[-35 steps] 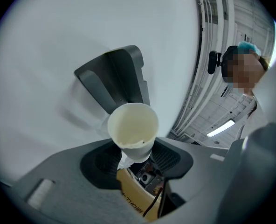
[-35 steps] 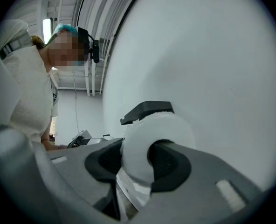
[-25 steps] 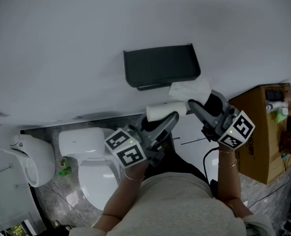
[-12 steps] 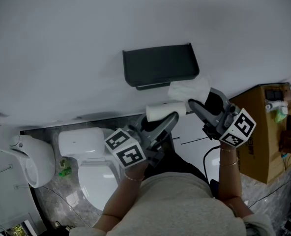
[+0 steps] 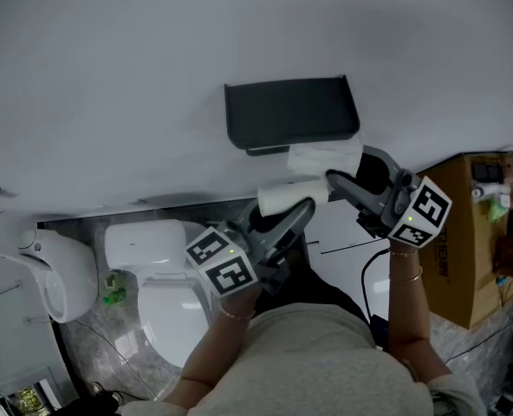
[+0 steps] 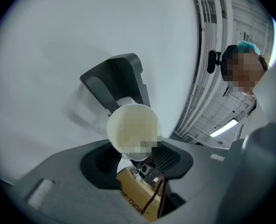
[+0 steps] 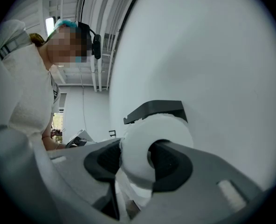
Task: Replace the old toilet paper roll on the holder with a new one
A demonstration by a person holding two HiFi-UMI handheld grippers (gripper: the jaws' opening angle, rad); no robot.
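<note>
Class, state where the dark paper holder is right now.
In the head view the dark paper holder hangs on the white wall at upper centre, just above the white paper roll held by the right gripper.

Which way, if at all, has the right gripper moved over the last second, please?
Yes, slightly: the right gripper has edged up towards the black holder on the wall, narrowing the gap below the holder's right corner.

Grey left gripper and right gripper carry black-and-white marker cubes; pale beige top, thin bracelets.
</note>
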